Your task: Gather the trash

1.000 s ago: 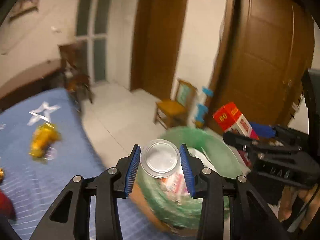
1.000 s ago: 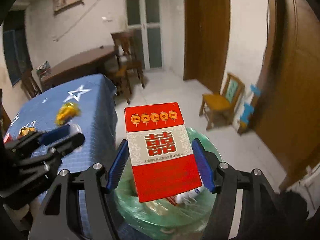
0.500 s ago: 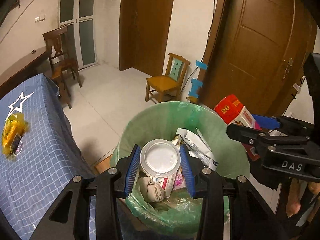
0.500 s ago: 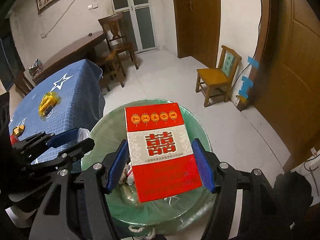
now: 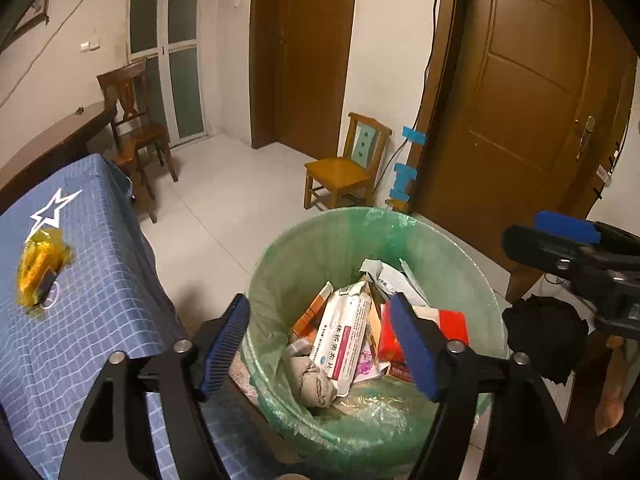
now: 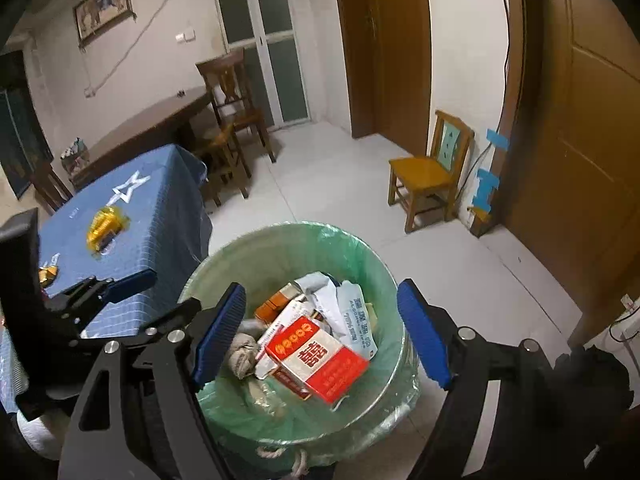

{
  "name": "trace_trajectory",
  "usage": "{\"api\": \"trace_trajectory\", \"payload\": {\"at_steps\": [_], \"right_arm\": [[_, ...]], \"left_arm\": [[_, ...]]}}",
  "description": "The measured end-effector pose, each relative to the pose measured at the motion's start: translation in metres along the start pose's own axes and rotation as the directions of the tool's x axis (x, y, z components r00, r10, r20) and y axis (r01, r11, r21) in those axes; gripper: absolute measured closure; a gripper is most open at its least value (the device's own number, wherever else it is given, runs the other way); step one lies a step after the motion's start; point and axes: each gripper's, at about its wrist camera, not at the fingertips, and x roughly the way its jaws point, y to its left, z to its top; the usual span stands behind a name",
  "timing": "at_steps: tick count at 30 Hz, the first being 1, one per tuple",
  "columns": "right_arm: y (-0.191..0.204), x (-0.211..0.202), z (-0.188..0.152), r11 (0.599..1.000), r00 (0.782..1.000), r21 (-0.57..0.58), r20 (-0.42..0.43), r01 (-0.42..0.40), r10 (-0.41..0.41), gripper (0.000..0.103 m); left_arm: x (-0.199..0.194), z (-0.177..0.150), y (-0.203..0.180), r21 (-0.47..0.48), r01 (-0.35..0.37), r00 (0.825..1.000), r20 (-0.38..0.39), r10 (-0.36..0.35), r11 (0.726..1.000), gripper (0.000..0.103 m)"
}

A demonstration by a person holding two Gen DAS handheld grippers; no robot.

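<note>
Left wrist view shows both claws, left claw (image 5: 320, 348) and right claw (image 6: 320, 332), spread empty over the green-lined round trash bin (image 5: 288, 248), with the crumpled yellow plastic wrapper (image 5: 38, 276) lying left of that bin on the blue checked table (image 5: 104, 312), nearer the left claw.

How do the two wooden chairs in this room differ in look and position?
The small chair is light yellow-brown with a pale green back panel; the tall chair is dark brown with a carved back. The small chair stands against the wall by the door; the tall chair sits at the dark table. Both are empty.
</note>
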Motion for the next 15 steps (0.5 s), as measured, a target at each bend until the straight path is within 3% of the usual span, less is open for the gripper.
{"api": "trace_trajectory", "payload": {"at_steps": [5, 8, 13, 15], "right_arm": [[0.024, -0.072, -0.027, 0.998, 0.984, -0.066, 0.177, 0.005, 0.007, 0.015], [0.037, -0.120, -0.061, 0.997, 0.954, -0.078, 0.300, 0.016, 0.008, 0.007], [0.047, -0.159, -0.118, 0.995, 0.917, -0.091, 0.399, 0.037, 0.002, 0.006], [0.046, -0.165, -0.131, 0.996, 0.918, -0.083, 0.396, 0.027, 0.008, 0.006]], "left_arm": [[-0.061, -0.011, 0.007, -0.024, -0.106, 0.987, 0.116, 0.108, 0.994, 0.006], [-0.115, -0.025, 0.017, -0.060, -0.152, 0.962, 0.222, 0.162, 0.987, 0.005], [-0.190, -0.065, 0.030, -0.121, -0.197, 0.904, 0.362, 0.228, 0.973, 0.005], [-0.211, -0.082, 0.031, -0.113, -0.170, 0.906, 0.373, 0.200, 0.979, 0.005]]}}
